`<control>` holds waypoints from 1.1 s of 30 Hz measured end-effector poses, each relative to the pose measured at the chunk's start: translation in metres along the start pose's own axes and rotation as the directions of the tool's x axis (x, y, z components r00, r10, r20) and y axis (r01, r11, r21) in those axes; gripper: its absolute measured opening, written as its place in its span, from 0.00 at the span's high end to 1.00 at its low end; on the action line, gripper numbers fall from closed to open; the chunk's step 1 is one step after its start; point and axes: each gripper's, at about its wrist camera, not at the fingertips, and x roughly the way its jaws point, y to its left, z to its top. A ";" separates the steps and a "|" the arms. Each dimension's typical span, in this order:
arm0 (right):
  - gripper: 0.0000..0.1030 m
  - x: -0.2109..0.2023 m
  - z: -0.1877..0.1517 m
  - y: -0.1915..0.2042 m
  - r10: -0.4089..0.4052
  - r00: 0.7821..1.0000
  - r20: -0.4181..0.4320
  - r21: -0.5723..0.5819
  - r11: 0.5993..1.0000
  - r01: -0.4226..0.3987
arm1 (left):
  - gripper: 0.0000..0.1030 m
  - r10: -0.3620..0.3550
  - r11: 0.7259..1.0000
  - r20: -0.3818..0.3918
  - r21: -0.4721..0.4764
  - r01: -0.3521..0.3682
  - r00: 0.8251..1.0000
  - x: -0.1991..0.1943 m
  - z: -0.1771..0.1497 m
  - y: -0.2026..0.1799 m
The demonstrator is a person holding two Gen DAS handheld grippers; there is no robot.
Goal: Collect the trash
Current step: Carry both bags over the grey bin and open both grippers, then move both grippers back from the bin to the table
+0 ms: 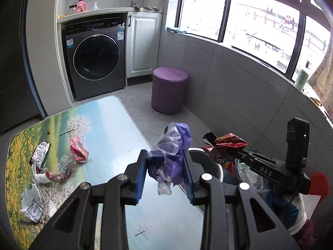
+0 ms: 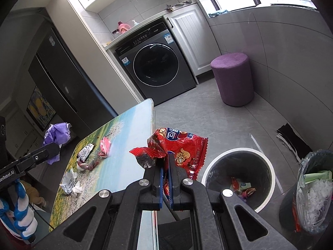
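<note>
Jaws of two grippers each pinch one piece: left gripper (image 1: 165,174) purple plastic (image 1: 170,152), right gripper (image 2: 165,179) red wrapper (image 2: 183,148).

Crumpled purple plastic bag (image 1: 170,156) up in the air, pinched at its middle, loose ends spilling above and below. Beside it a red snack wrapper (image 2: 179,150), glossy and creased, cartoon print showing, also held aloft, near the round white-rimmed bin (image 2: 268,164) with a dark liner and a few wrappers at the bottom. On the table (image 1: 116,125): a pink wrapper (image 1: 79,152), white packets (image 1: 31,204), a twisted red-and-clear piece (image 1: 60,173).
</note>
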 end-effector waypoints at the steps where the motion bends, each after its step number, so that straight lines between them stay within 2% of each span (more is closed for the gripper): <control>1: 0.96 0.000 0.001 -0.007 -0.008 1.000 -0.001 0.014 1.000 0.008 | 0.71 -0.007 1.000 -0.017 0.007 0.008 1.000 0.010 0.003 -0.006; 7: 0.96 0.011 0.004 -0.045 -0.064 0.998 -0.019 0.087 0.994 0.066 | 0.71 -0.065 0.997 -0.108 0.032 0.069 0.992 0.069 0.014 -0.034; 13: 0.95 0.035 0.004 -0.082 -0.129 0.989 -0.065 0.144 0.980 0.137 | 0.70 -0.121 0.991 -0.202 0.026 0.129 0.972 0.131 0.018 -0.060; 19: 0.92 0.057 0.006 -0.109 -0.180 0.978 -0.108 0.170 0.966 0.196 | 0.68 -0.201 0.979 -0.244 -0.007 0.206 0.949 0.176 0.024 -0.077; 20: 0.91 0.059 0.006 -0.113 -0.189 0.975 -0.114 0.173 0.963 0.207 | 0.68 -0.213 0.976 -0.246 -0.011 0.216 0.946 0.181 0.025 -0.079; 23: 0.71 0.064 0.004 -0.119 -0.228 0.966 -0.122 0.168 0.954 0.246 | 0.64 -0.234 0.972 -0.251 -0.032 0.233 0.939 0.193 0.028 -0.080; 24: 0.68 0.064 0.003 -0.119 -0.240 0.963 -0.123 0.164 0.952 0.258 | 0.63 -0.238 0.971 -0.249 -0.037 0.237 0.939 0.194 0.028 -0.080; 27: 0.68 0.062 0.000 -0.121 -0.262 0.957 -0.127 0.164 0.946 0.281 | 0.62 -0.241 0.971 -0.242 -0.047 0.236 0.940 0.194 0.028 -0.078; 33: 0.68 0.045 0.002 -0.104 -0.265 0.959 -0.100 0.144 0.950 0.277 | 0.62 -0.222 0.975 -0.170 -0.036 0.219 0.960 0.167 0.026 -0.069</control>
